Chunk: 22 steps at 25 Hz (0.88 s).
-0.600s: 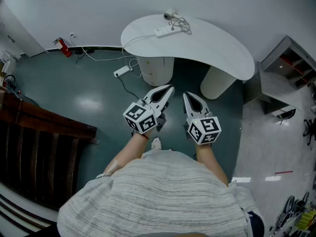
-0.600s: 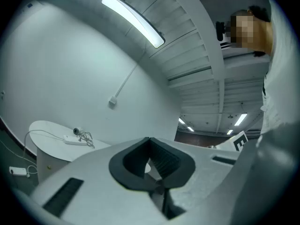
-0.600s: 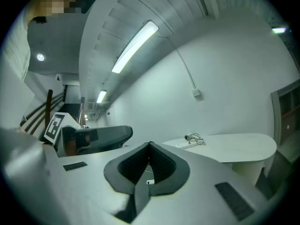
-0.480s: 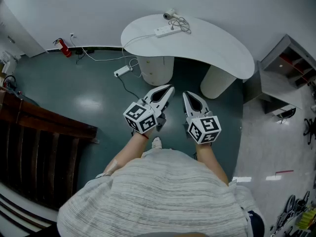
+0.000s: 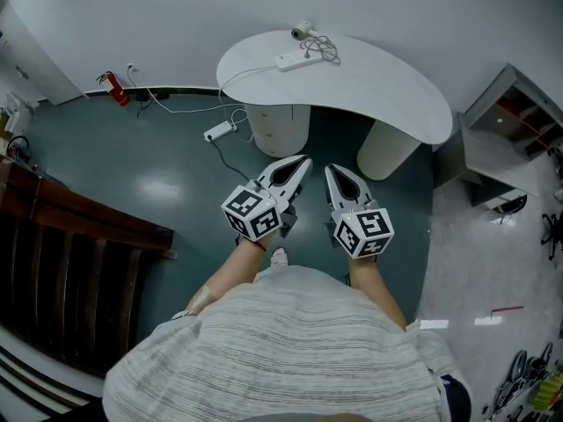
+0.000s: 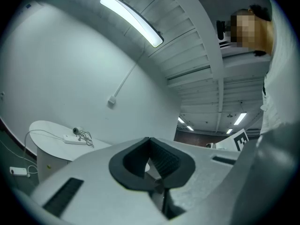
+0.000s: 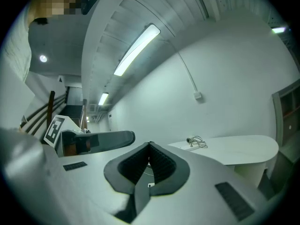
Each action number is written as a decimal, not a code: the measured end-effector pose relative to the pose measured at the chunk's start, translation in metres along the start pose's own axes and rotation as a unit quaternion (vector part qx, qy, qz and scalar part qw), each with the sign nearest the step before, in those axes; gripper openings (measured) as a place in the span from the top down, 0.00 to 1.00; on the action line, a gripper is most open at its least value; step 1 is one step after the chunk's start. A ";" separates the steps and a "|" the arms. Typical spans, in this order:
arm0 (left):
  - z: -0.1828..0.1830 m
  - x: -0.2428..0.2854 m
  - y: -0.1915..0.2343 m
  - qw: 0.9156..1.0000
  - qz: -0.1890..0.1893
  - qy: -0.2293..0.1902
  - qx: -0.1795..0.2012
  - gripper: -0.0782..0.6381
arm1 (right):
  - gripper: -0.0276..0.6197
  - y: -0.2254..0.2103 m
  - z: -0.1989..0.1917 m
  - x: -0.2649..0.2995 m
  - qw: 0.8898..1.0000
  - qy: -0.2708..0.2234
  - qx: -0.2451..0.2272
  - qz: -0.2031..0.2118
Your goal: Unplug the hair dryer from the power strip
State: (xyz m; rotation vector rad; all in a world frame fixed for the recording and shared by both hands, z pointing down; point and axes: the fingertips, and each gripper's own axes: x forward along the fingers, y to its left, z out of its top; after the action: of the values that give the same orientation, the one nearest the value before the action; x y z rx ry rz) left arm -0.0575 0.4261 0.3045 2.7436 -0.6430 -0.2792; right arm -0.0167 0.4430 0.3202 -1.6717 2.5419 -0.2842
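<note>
A white curved table (image 5: 378,82) stands on a glossy teal floor (image 5: 132,152) against a white wall (image 5: 158,16), grey shelving (image 5: 515,117) nearby.

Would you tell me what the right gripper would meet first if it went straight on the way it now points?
Nothing stands close ahead of the right gripper; further on, it would probably meet the white table at its near edge, though depth is unclear.
</note>
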 end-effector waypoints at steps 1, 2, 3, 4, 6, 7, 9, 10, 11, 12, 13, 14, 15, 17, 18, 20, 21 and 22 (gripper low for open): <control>0.000 0.000 0.000 1.000 0.000 -0.001 0.000 0.88 | 0.92 0.001 0.003 0.000 1.000 -0.010 0.005 0.005; 0.001 0.000 0.001 1.000 0.001 -0.001 0.000 0.88 | 0.92 0.002 0.007 -0.001 1.000 -0.023 0.013 0.011; 0.001 0.001 0.001 1.000 0.002 -0.001 0.000 0.88 | 0.92 0.004 0.010 -0.001 0.999 -0.035 0.021 0.019; 0.000 0.001 0.002 1.000 0.002 -0.002 0.001 0.88 | 0.92 0.005 0.012 -0.002 0.998 -0.042 0.025 0.025; 0.000 0.002 0.002 1.000 0.003 -0.002 0.000 0.88 | 0.92 0.006 0.011 -0.002 0.999 -0.040 0.017 0.030; 0.000 0.003 0.003 1.000 0.003 -0.002 -0.001 0.88 | 0.92 0.007 0.010 -0.001 0.999 -0.034 0.009 0.029; -0.001 0.005 0.005 1.000 0.002 -0.001 -0.001 0.88 | 0.92 0.005 0.005 0.002 0.999 -0.022 0.002 0.027; -0.001 0.006 0.007 1.000 0.002 -0.001 -0.001 0.88 | 0.92 0.004 0.004 0.004 0.999 -0.018 0.002 0.027; -0.001 0.008 0.009 1.000 0.003 -0.001 -0.002 0.88 | 0.92 0.002 0.002 0.007 1.000 -0.016 0.003 0.027; -0.001 0.010 0.012 1.000 0.003 -0.002 -0.003 0.88 | 0.92 0.000 0.002 0.009 1.000 -0.014 0.004 0.027; 0.000 0.012 0.014 1.000 0.003 -0.002 -0.003 0.88 | 0.92 -0.002 0.002 0.013 1.000 -0.013 0.004 0.028; 0.001 0.014 0.018 1.000 0.003 -0.003 -0.003 0.88 | 0.92 -0.004 0.002 0.017 1.000 -0.011 0.003 0.028; 0.002 0.016 0.022 1.000 0.003 -0.004 -0.003 0.88 | 0.92 -0.006 0.002 0.021 1.000 -0.010 0.001 0.027; 0.003 0.019 0.033 1.000 0.005 -0.005 -0.005 0.88 | 0.92 -0.010 0.001 0.032 1.000 -0.007 -0.001 0.027; 0.003 0.021 0.040 1.000 0.006 -0.006 -0.006 0.88 | 0.92 -0.013 0.000 0.039 1.000 -0.006 -0.002 0.027; 0.005 0.027 0.057 1.000 0.008 -0.006 -0.009 0.88 | 0.92 -0.019 0.000 0.055 1.000 -0.003 -0.003 0.026; 0.007 0.031 0.067 1.000 0.008 -0.006 -0.010 0.88 | 0.92 -0.023 0.000 0.064 1.000 -0.003 -0.003 0.026; 0.010 0.036 0.076 1.000 0.006 -0.006 -0.011 0.88 | 0.92 -0.027 0.001 0.073 1.000 -0.002 -0.004 0.024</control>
State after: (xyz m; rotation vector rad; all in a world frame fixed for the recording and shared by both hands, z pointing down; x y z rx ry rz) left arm -0.0585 0.3422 0.3172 2.7178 -0.6562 -0.2979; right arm -0.0220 0.3654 0.3272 -1.6093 2.5790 -0.2671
